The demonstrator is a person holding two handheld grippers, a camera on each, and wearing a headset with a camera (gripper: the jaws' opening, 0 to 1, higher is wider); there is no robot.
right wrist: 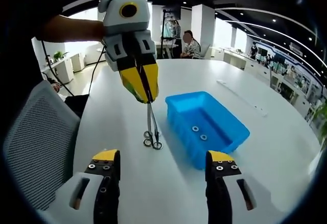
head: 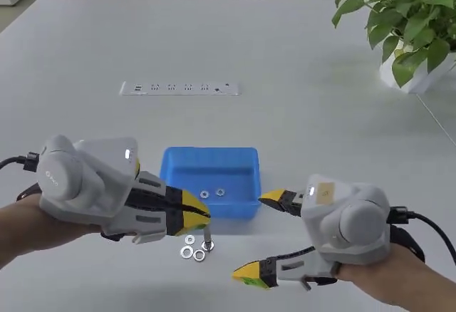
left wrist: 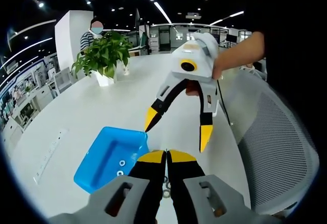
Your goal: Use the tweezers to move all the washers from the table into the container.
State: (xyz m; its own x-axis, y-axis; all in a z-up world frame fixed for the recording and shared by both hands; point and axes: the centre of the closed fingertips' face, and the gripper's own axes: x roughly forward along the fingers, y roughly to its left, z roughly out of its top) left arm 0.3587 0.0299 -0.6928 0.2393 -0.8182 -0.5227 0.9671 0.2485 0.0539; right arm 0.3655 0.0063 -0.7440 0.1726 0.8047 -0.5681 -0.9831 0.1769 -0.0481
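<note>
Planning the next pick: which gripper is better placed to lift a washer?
The left gripper, shut on the tweezers with tips at the washers; the right gripper is open and empty.

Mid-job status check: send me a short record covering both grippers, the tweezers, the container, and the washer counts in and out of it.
left gripper: shut on the tweezers, tips pointing down
right gripper: open, holding nothing, beside the container
container: blue, open-topped
washers in container: two
loose washers: three, clustered on the table in front of the container
tweezer tips: at the cluster; cannot tell whether they grip a washer
</note>
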